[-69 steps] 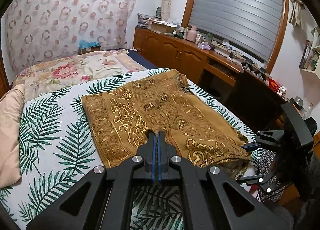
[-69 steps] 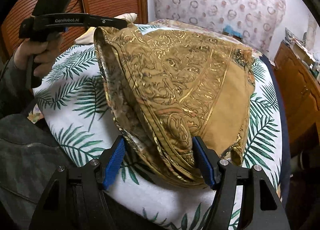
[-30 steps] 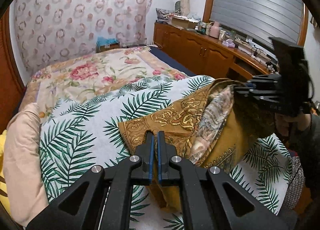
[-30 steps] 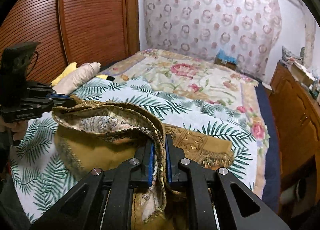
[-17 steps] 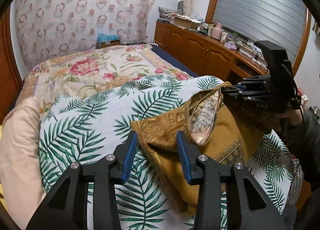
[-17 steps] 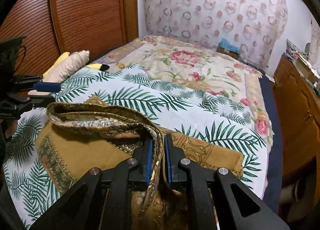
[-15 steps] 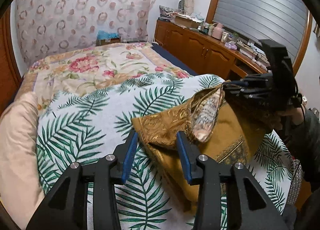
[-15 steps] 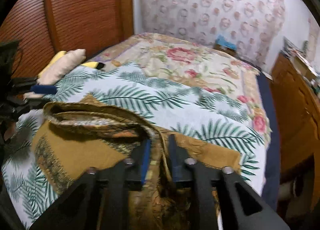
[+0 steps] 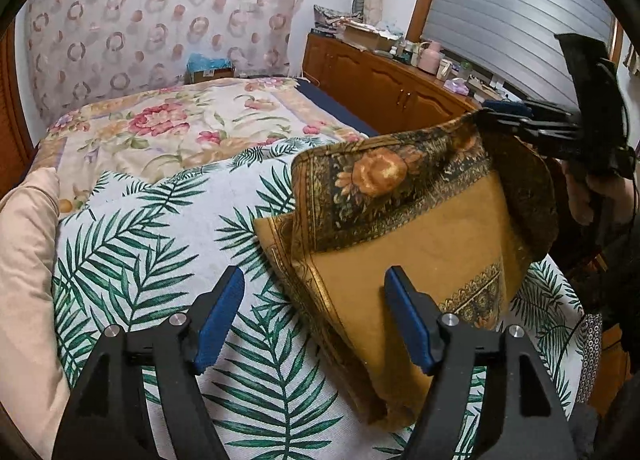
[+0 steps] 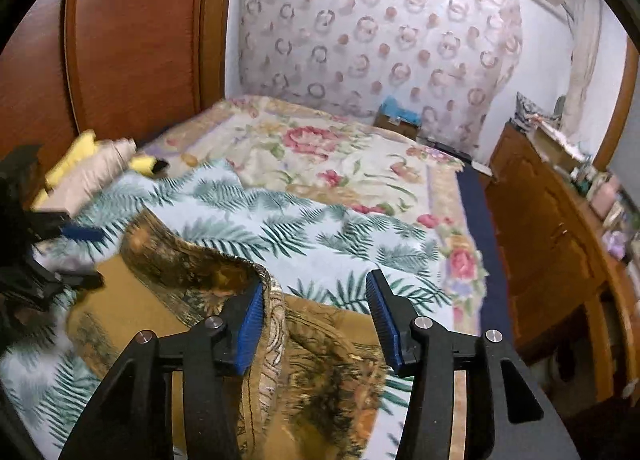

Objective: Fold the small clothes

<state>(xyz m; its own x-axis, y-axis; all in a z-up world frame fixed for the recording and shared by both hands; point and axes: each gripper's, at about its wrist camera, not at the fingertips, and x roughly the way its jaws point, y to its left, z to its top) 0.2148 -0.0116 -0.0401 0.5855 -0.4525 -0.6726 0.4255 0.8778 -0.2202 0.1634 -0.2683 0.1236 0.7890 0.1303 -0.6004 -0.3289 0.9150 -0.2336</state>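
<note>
both tongs parted over a half-folded ochre garment on the bed

the left tongs (image 9: 314, 316) stand wide, their jaws having just been opening; the near corner of the ochre garment (image 9: 404, 244) lies on the bed between and beyond the blue pads (image 9: 218, 314), which do not press it. the right tongs (image 10: 314, 324) have also just been opening; a patterned hem of the cloth stands up against the left blue pad and seems only to lean there, though that view is blurred. in the left view the same hem hangs lifted at the tip of the right tongs, a dark floral border turned back over the plain ochre layer. the garment rests on the palm-leaf sheet (image 9: 160, 228). beyond lie a floral blanket (image 9: 168, 128), a beige pillow (image 9: 24, 260), a wooden cabinet (image 9: 384, 84) and a ring-patterned curtain (image 9: 160, 4).
</note>
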